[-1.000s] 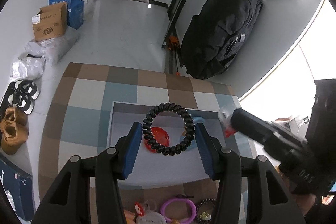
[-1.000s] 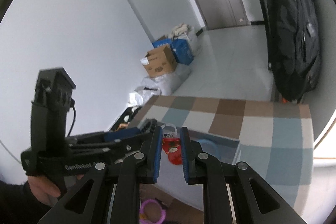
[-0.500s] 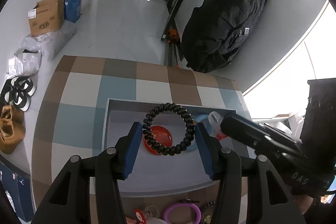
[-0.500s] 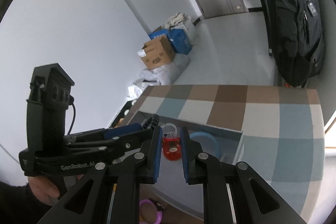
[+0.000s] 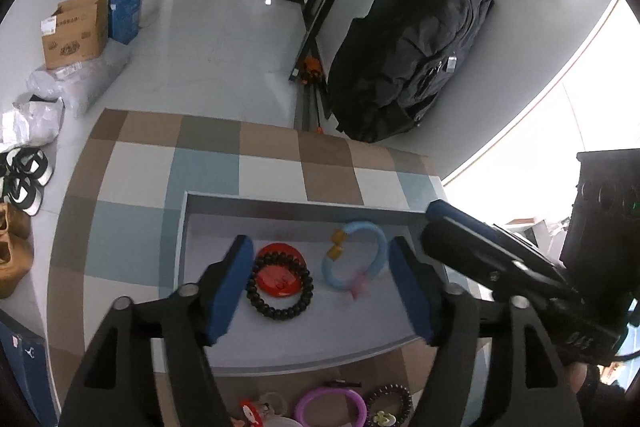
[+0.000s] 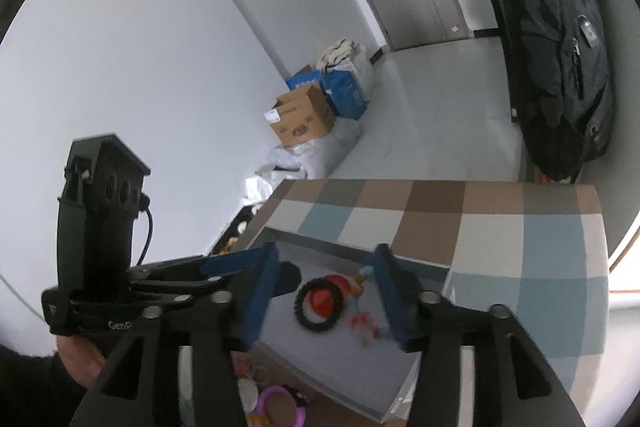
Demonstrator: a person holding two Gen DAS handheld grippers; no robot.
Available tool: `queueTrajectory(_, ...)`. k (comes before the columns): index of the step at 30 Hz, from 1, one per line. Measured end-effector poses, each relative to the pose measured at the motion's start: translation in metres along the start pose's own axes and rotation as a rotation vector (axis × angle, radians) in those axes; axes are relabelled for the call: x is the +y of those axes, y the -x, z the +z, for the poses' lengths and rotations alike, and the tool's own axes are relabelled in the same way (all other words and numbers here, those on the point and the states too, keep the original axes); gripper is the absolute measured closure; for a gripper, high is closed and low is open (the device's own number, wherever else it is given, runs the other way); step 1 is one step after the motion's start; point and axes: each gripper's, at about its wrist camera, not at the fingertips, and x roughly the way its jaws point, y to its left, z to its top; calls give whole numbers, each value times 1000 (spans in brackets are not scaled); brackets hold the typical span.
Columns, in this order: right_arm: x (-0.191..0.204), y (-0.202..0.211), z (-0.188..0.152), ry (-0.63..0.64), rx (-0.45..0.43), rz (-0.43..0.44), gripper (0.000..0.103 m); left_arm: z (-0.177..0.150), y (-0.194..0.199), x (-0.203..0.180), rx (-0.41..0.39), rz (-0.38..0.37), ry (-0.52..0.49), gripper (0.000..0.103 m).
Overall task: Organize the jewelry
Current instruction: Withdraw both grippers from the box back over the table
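Observation:
A shallow grey tray (image 5: 208, 355) lies on the checkered table. In it a black bead bracelet (image 5: 280, 285) rests around a red disc (image 5: 278, 277), beside a light blue bangle (image 5: 356, 261) and a small pink and red piece (image 5: 358, 285). My left gripper (image 5: 322, 291) is open and empty above the tray, fingers either side of the bracelet. My right gripper (image 6: 326, 301) is open and empty over the same tray (image 6: 340, 371); the bracelet (image 6: 316, 303) and the pink and red piece (image 6: 362, 323) lie between its fingers. The right gripper also shows in the left wrist view (image 5: 448, 219).
Loose jewelry lies on the table before the tray: a purple bangle (image 5: 330, 407), a dark bead bracelet (image 5: 390, 403) and a red and white piece (image 5: 252, 411). A black bag (image 5: 408, 67) and cardboard boxes (image 5: 76, 31) stand on the floor beyond the table.
My left gripper opened and dropped the black bracelet onto the red disc in the tray. My right gripper opened and let the small pink and red piece fall into the tray.

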Motion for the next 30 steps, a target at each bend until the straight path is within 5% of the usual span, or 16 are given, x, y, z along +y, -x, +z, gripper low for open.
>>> queueTrajectory(3,-3,6,2,-18,-20,-1,35,0,2,-2,-13,2,-10,32)
queueTrajectory(11,-6,15,2,-43,-46,-22,18,-5,8,-12,-51,50,-59,31)
queueTrajectory(17,-6,27,-5,-53,-69,-72,2,-11,26,-17,-151,131,-98,31)
queueTrajectory(22,1,39,-14,-25,-81,-95,0,-20,39,-16,-207,184,-91,21)
queueTrajectory(30,17,56,-31,44,-87,-144,0,-43,60,-20,-264,250,-100,20)
